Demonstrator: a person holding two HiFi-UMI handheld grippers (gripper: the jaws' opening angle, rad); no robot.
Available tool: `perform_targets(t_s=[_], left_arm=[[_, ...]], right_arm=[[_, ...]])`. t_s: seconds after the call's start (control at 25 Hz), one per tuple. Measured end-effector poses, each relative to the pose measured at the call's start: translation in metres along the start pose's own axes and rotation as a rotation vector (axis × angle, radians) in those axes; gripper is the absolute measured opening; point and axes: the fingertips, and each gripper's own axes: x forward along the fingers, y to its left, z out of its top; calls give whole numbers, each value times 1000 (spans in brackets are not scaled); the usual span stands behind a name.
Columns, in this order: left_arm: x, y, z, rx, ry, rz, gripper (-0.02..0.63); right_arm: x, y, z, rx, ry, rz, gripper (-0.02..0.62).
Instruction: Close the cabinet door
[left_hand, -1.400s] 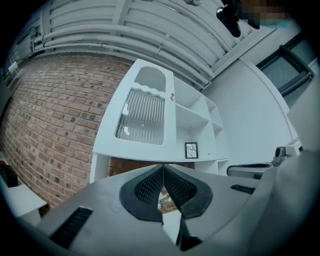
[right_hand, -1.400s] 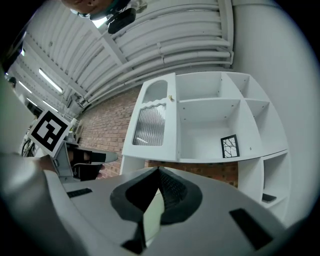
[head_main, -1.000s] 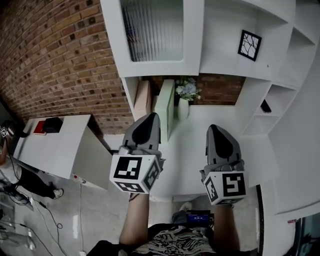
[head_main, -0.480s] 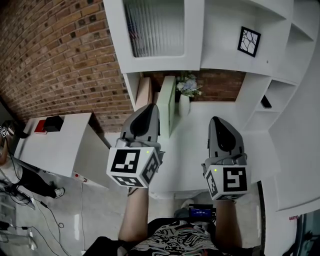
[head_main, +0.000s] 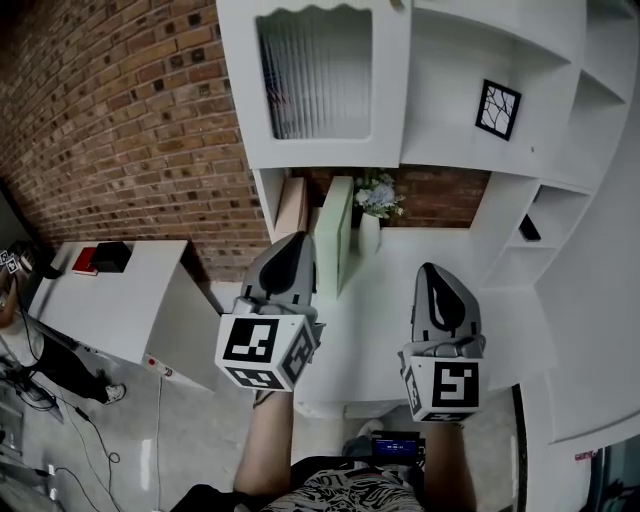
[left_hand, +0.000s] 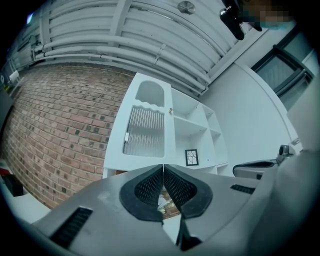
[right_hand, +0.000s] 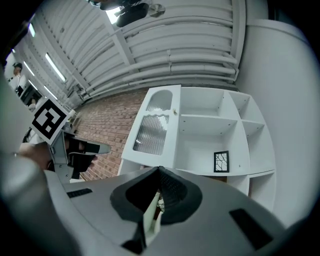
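The white cabinet (head_main: 440, 130) fills the wall ahead, with a ribbed-glass upper door (head_main: 315, 75) lying flush in its frame. Below it, a pale door panel (head_main: 335, 232) stands out edge-on towards me, in front of the brick-backed niche. My left gripper (head_main: 293, 242) is shut and empty, its tip just left of that panel and apart from it. My right gripper (head_main: 438, 272) is also shut and empty, over the white counter (head_main: 395, 300). In the left gripper view the left gripper (left_hand: 163, 166) has its jaws touching. The right gripper (right_hand: 159, 171) shows the panel's edge (right_hand: 150, 216) behind its jaws.
A vase of flowers (head_main: 373, 200) stands in the niche right of the panel, a tan board (head_main: 291, 205) to its left. A small framed picture (head_main: 497, 108) sits on an open shelf. A brick wall (head_main: 130, 120) and a white desk (head_main: 120, 290) lie to the left.
The view has tilted up, so more of the upper cabinet shows. Both grippers have shifted slightly and stay shut. The door panel has not moved.
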Motion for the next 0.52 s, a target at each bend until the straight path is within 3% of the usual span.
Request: perform_targets(t_s=[0.52], left_arm=[[-3, -5, -9, -3, 19, -3, 15]], right_arm=[[-7, -12, -6, 28, 9, -29, 0]])
